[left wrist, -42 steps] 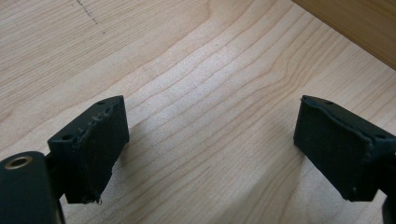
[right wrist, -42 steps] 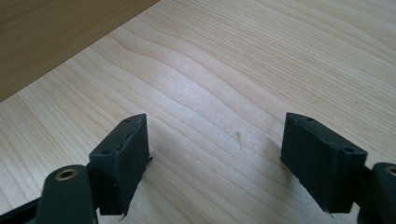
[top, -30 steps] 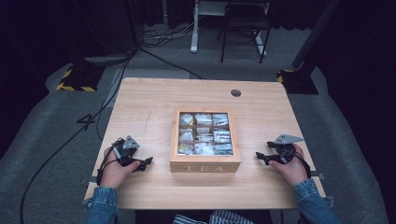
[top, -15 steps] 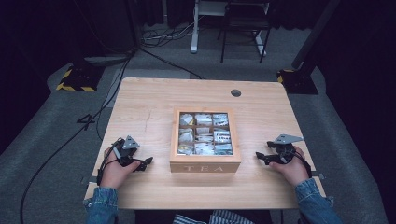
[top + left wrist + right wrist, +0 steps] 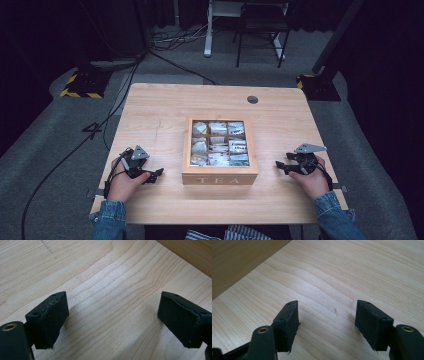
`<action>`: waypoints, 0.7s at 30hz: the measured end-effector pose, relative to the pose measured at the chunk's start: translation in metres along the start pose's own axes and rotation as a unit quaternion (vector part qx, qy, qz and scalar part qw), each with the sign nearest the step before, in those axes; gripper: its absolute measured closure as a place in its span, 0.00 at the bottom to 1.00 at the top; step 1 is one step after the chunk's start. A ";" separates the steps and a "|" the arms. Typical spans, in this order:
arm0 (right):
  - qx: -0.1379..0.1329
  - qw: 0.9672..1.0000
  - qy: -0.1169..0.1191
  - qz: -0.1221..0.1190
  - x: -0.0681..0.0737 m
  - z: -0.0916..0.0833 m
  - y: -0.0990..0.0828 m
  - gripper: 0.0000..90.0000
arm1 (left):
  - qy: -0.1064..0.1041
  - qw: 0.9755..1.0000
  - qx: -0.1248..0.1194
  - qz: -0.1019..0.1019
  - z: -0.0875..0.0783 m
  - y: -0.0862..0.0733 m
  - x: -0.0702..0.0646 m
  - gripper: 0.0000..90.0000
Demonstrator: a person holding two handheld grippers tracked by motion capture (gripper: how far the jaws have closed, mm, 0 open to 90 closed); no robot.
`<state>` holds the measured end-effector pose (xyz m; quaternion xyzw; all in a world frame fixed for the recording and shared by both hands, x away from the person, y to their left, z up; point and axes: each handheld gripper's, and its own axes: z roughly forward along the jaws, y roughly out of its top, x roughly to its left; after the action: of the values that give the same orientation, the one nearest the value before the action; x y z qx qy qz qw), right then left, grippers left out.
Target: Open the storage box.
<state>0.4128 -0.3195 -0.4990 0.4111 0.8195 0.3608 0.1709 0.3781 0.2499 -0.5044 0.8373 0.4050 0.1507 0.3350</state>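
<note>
Nothing is yet begun: the tea box (image 5: pixel 220 150) is untouched between the left gripper (image 5: pixel 156 173) and right gripper (image 5: pixel 280 166), both spread wide and empty.

Room, dark, unlit beyond the work area. Table (image 5: pixel 150 110): square, pale wood-grain top, round grey cable grommet (image 5: pixel 252 99) near its far edge. Floor (image 5: pixel 45 165): grey carpet, lit around the table. Stand base with yellow-and-black hazard striping (image 5: pixel 80 86) at far left; a similar dark base (image 5: pixel 315 86) at far right, with a dark pole rising from it at a slant. Black cables (image 5: pixel 125 85) trail across the floor at left. White desk leg (image 5: pixel 209 30) and dark chair frame (image 5: pixel 262 30) at the back. Surroundings are black, possibly curtains; cannot tell.
</note>
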 end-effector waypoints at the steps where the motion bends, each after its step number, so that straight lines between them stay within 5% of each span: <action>1: -0.005 1.000 0.002 0.003 -0.001 -0.001 0.000 0.39 | 0.000 1.000 0.000 0.000 0.000 0.000 0.000 0.12; 12: -0.032 0.997 0.042 -0.050 0.019 -0.017 0.017 0.37 | 0.001 1.000 0.000 0.000 0.000 0.000 0.000 0.12; 21: -0.041 0.990 0.103 -0.087 0.049 -0.031 0.033 0.41 | 0.000 1.000 0.000 0.000 0.000 0.000 0.000 0.12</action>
<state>0.3831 -0.2814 -0.4528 0.2913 0.8498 0.4185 0.1335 0.3781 0.2499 -0.5044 0.8372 0.4050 0.1506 0.3351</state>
